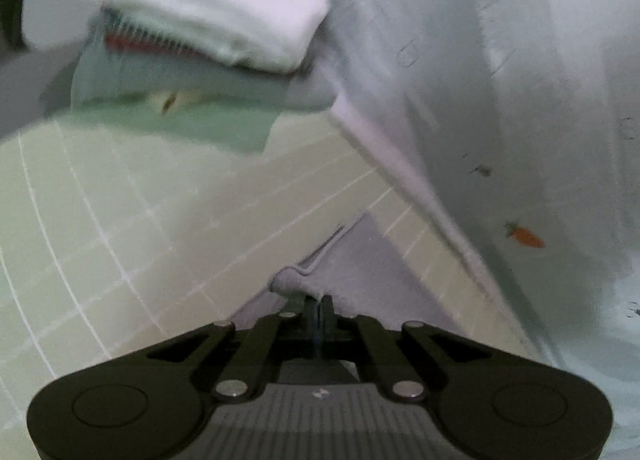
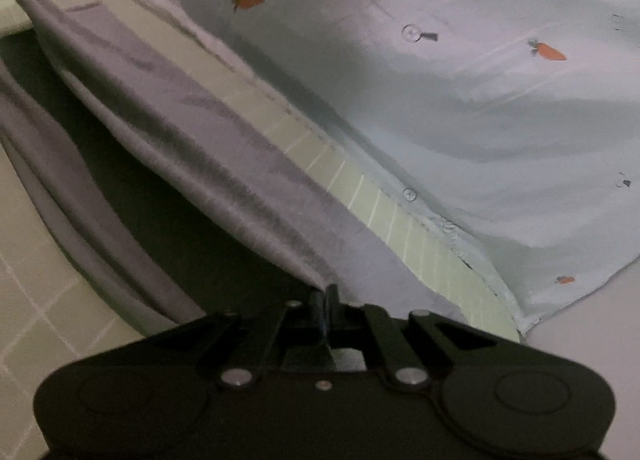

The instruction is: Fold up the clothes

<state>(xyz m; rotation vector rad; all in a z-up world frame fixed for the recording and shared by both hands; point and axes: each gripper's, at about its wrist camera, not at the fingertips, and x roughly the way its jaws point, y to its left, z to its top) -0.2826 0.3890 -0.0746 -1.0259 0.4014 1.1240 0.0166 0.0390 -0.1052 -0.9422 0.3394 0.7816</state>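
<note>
The shirt point(image 1: 500, 80), pale with little carrots printed on it, is spread over a gridded surface point(image 1: 100, 220), and one long edge of it is pinched at both ends. The left gripper point(image 1: 318, 300) has its jaws clamped together on a corner of the hem, and the right gripper point(image 2: 326, 292) is clamped on the same edge further along, so the strip between them gets pulled taut off the surface. Held like that, probably so the flap can be carried over the body in one straight line. A stack of folded clothes point(image 1: 208, 4) is parked beyond it, presumably kept out of the way.
</note>
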